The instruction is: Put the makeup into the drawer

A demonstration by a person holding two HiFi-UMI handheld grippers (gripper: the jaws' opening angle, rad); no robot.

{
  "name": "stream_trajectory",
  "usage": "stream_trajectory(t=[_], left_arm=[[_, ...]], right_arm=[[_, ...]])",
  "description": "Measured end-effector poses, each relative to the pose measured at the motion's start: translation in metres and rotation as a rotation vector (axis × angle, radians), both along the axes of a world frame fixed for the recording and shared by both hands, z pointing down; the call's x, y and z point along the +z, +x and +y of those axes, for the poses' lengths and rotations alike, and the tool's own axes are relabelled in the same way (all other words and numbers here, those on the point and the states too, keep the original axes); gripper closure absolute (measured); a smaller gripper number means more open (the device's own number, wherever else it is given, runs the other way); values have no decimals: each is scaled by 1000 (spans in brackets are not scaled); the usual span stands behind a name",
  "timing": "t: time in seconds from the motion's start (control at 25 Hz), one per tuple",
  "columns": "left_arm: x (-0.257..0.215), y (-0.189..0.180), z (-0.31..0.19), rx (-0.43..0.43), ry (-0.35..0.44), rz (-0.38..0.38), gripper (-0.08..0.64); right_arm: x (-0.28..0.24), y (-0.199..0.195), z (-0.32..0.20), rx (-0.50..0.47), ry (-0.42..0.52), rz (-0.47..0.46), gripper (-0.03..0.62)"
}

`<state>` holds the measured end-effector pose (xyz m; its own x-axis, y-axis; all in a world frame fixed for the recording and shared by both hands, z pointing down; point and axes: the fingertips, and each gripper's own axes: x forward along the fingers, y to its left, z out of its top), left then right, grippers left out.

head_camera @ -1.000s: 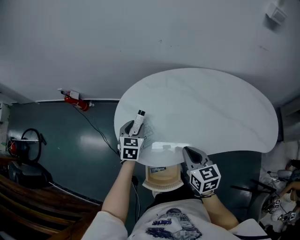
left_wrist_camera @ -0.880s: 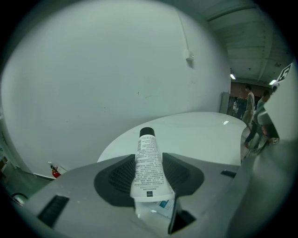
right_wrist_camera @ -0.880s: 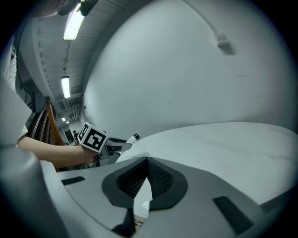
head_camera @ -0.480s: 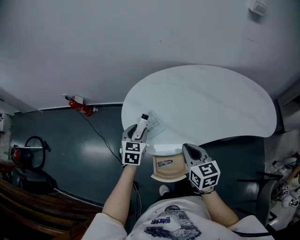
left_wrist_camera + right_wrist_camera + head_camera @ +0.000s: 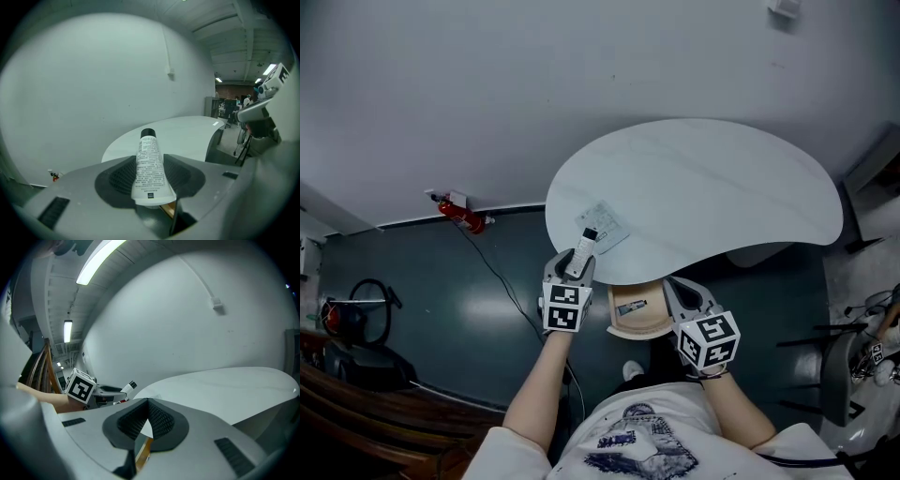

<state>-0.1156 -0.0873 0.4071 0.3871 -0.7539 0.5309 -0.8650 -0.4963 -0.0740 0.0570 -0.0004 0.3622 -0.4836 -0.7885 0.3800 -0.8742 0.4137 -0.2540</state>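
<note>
- one tube of makeup [image 5: 150,165] is clamped between the ribbed pads of the left gripper [image 5: 569,269], with its black cap pointed away. it is held over the near edge of the table [image 5: 712,187], just left of the open drawer [image 5: 654,317].
- the right gripper [image 5: 147,420] is closed fully, with nothing between its pads, and is held at the drawer's right side.
- the step in hand is judged to be the carrying of the tube to the drawer. the drawer is pulled out from under the table, and a small tube-like item [image 5: 630,307] is already lying in it.
- for the next move, the tube would need to be brought across and lowered over the drawer's floor before the jaws are parted. the table's overhang would have to be cleared.
- the tube is white, finely printed, round at the cap and flattened at the crimped tail. it is judged to be soft plastic that yields when squeezed.
- the table is smooth, white and rounded. the drawer is light wood with a curved front. a flat packet [image 5: 602,225] lies on the table near the tube.
</note>
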Motion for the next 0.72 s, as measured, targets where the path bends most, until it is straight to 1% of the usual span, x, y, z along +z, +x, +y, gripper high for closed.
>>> stream_trajectory(t=[0.28,0.72], left_arm=[[-3,-4,40,15,5,6,333],[29,12,78,59,-44,17,333]], right_arm=[[0,-3,33,19,-1,-5,572],[25,7,62,50,-51,0,572]])
